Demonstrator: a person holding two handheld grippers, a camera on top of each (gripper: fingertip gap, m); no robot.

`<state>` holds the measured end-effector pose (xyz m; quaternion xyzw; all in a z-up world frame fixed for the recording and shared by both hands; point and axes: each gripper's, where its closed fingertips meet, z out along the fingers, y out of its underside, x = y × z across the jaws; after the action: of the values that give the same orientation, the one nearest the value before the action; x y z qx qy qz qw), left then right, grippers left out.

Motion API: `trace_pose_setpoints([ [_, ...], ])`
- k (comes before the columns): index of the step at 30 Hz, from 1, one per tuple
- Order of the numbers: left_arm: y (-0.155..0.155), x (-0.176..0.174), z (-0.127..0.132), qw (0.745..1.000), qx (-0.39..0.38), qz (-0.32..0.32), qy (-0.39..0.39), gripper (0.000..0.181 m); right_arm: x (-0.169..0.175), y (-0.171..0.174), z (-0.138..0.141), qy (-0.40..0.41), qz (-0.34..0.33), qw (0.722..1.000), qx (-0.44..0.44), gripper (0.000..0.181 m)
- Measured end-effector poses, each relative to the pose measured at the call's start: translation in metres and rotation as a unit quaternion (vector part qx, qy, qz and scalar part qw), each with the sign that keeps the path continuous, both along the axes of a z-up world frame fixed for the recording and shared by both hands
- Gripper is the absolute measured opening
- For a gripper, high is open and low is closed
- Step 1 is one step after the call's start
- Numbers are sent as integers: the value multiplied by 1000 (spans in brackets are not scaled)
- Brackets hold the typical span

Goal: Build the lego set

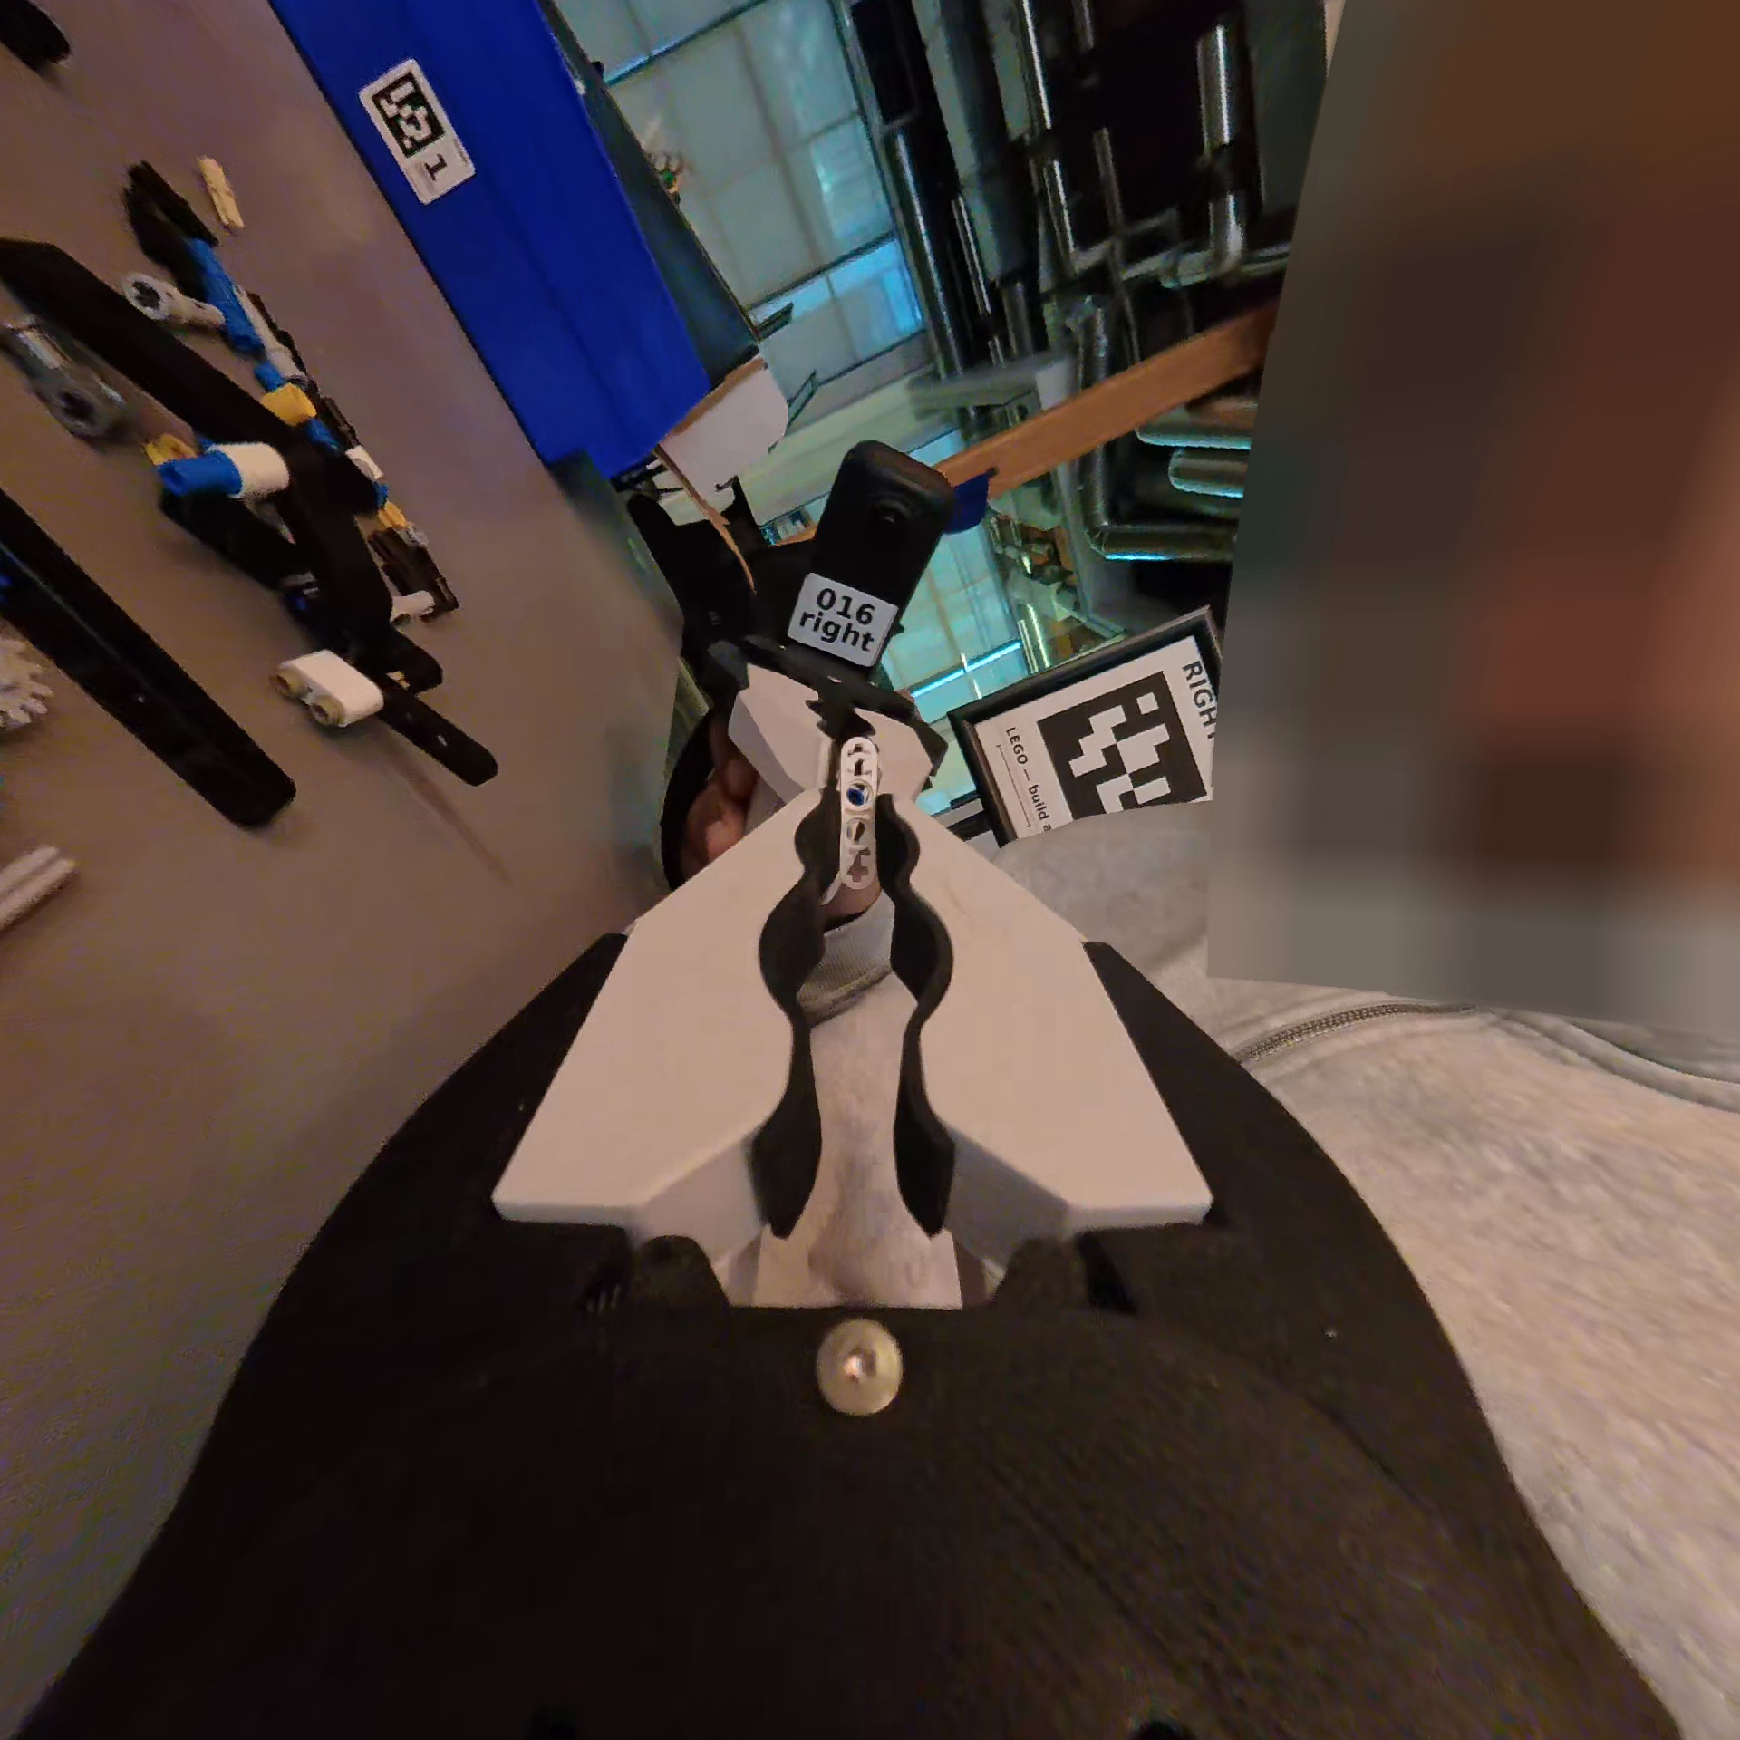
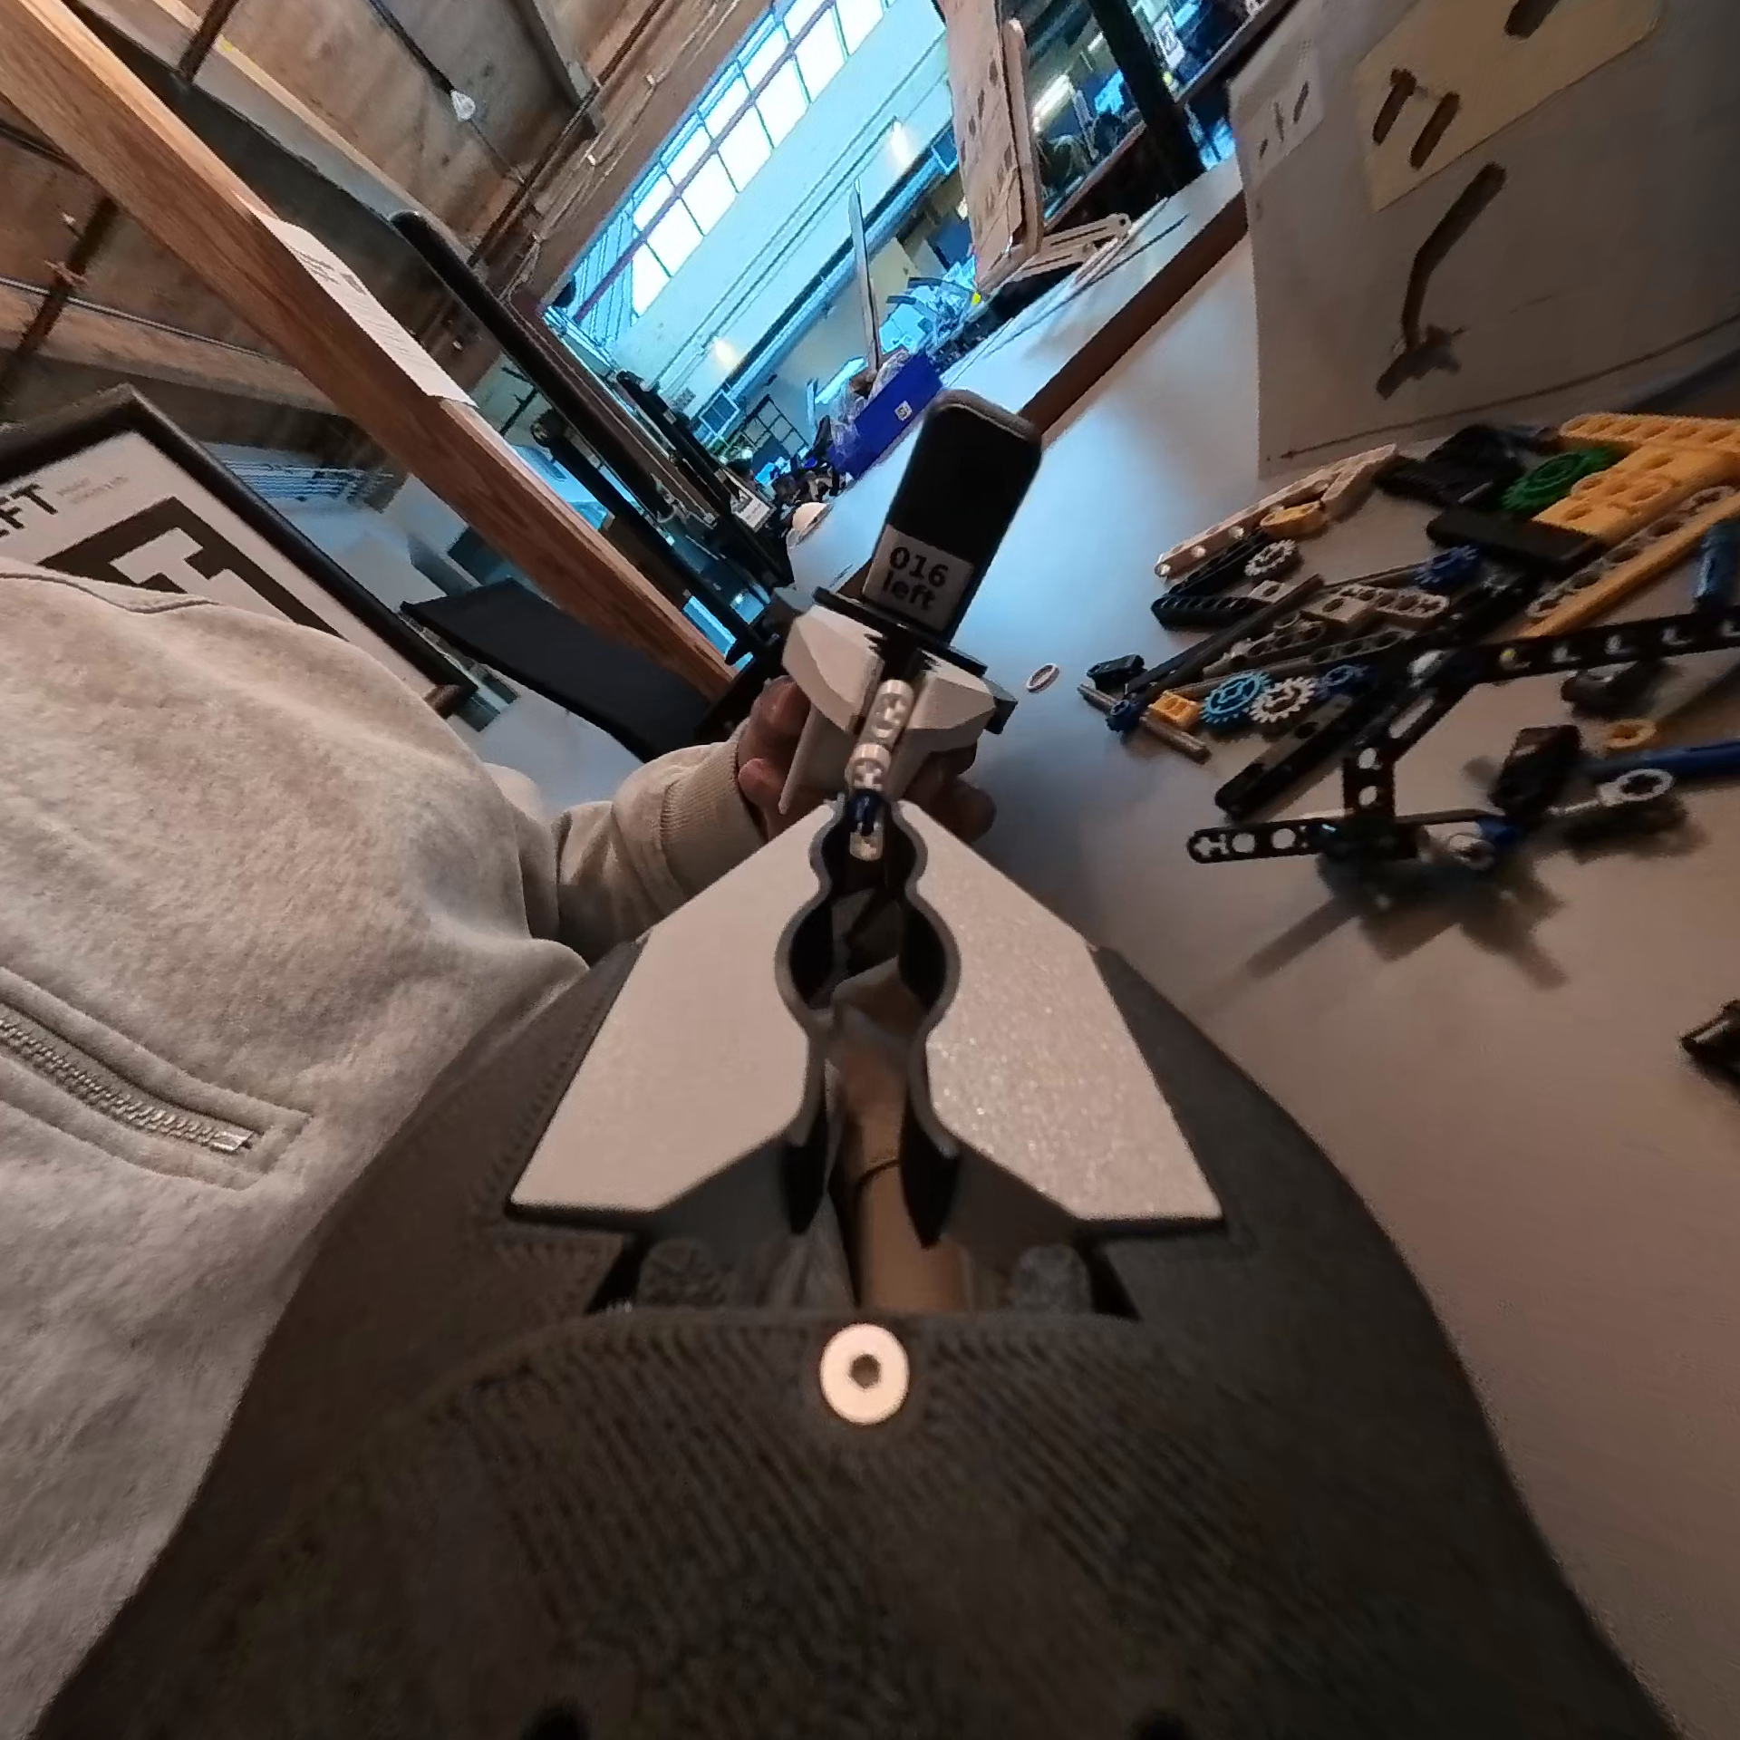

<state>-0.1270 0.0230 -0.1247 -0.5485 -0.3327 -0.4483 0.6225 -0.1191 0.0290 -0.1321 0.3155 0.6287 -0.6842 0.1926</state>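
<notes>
A short white Lego beam (image 1: 859, 819) with a blue pin (image 1: 855, 797) in one hole is held in the air between my two grippers, which face each other tip to tip. My left gripper (image 1: 852, 847) is shut on the beam's near end. My right gripper (image 1: 847, 730) meets its far end. In the right wrist view my right gripper (image 2: 864, 833) is shut on the beam's end (image 2: 861, 845) just past the blue pin (image 2: 864, 808). My left gripper (image 2: 885, 744) holds the rest of the beam (image 2: 883, 730) beyond it.
Several loose black, blue, yellow and white Lego parts lie on the grey table (image 2: 1224, 1083) at the right (image 2: 1412, 659) and in the left wrist view (image 1: 235, 452). A blue bin (image 1: 527, 235), framed marker signs (image 1: 1102, 744) and a person's grey sweater (image 2: 235, 847) are close by. Less than 4 cm separates the two grippers' tips.
</notes>
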Motion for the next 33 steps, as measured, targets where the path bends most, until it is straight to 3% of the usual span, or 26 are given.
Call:
trace_pose_setpoints([
  [1,0,0,-2,1000,-1,1,3,5,0,-1,-3,-4,0,1000,3,5],
  [26,-1,10,-17,997,-58,-25,33,5,6,-5,-14,-42,40,998,17,5],
  [33,-7,29,-13,998,-56,-26,-20,5,24,-12,-10,-66,72,995,-2,4],
])
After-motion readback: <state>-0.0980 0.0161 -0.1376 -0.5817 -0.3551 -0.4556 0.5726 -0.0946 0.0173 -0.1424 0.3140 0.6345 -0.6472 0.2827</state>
